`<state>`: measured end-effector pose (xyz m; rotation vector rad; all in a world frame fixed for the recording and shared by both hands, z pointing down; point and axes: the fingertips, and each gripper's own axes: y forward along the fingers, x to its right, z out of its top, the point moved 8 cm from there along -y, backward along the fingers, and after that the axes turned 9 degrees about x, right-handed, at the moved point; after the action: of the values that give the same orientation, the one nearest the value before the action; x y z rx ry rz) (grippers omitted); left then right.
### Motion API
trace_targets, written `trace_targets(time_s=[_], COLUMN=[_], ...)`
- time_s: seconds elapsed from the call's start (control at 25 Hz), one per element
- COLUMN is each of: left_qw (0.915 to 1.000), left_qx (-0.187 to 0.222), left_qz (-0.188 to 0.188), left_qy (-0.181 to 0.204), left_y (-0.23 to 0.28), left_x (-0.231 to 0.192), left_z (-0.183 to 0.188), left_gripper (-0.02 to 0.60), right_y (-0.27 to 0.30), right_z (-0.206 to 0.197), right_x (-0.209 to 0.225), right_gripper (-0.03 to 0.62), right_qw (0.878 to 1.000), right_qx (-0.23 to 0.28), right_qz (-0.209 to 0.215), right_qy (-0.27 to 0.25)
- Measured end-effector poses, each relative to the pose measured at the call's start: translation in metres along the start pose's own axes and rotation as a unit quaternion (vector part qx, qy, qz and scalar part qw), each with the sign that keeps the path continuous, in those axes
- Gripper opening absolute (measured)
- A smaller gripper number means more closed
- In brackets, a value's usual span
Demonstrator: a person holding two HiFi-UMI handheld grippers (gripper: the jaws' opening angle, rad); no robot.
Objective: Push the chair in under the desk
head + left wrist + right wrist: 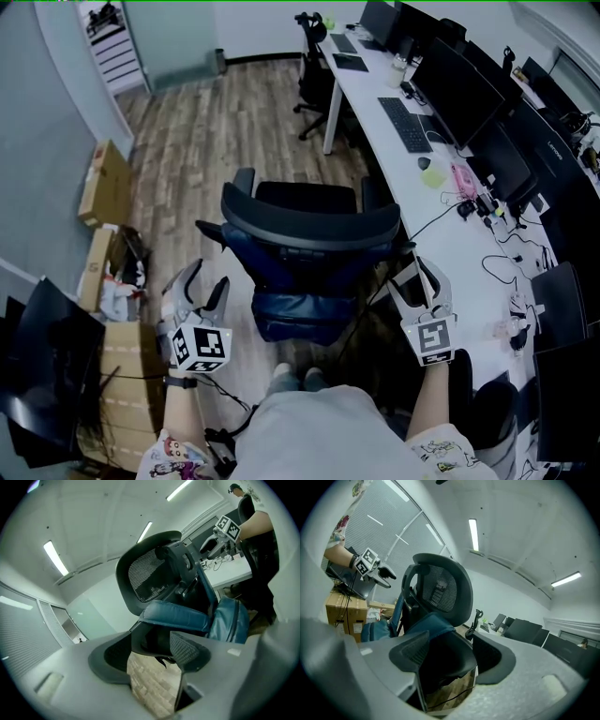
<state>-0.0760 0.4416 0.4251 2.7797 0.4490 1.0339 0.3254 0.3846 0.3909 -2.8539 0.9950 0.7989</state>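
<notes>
A black mesh-backed office chair (pixel 309 230) stands on the wood floor just left of the long white desk (pixel 450 239), its back toward me. A blue bag (pixel 300 314) hangs behind the backrest. My left gripper (pixel 204 286) is low at the chair's left rear, jaws open. The left gripper view shows a black part of the chair (pixel 154 641) just beyond the open left gripper (pixel 150 656), pads not pressing it. My right gripper (pixel 419 277) is at the chair's right rear, by the desk edge. The right gripper (pixel 445 658) is open too, with the dark seat (pixel 445 667) showing between its fingers.
Cardboard boxes (pixel 103 183) and a dark monitor (pixel 47 352) line the left wall. Keyboards (pixel 406 124), monitors (pixel 459 84) and cables cover the desk. A second chair (pixel 314 80) stands farther along it. The person's feet (pixel 295 378) are right behind the chair.
</notes>
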Motion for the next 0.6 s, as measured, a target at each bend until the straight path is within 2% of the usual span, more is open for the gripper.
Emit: trace_targets(time_s=[0.36,0.6], left_qw=[0.9991,0.9971], left_qx=[-0.009,-0.024], left_qz=[-0.007,-0.020], left_qy=[0.040,0.070], left_y=[0.031,0.050], left_x=[-0.017,-0.025], left_z=[-0.010,-0.019], left_gripper=[0.312,0.341], right_y=[0.024,0.039], right_z=[-0.012,-0.022], right_x=[0.012,0.017], right_gripper=[0.305,0.305], right_qw=[0.999,0.995], right_qx=[-0.019,-0.055], right_qz=[0.018,0.036], right_qy=[-0.041,-0.077])
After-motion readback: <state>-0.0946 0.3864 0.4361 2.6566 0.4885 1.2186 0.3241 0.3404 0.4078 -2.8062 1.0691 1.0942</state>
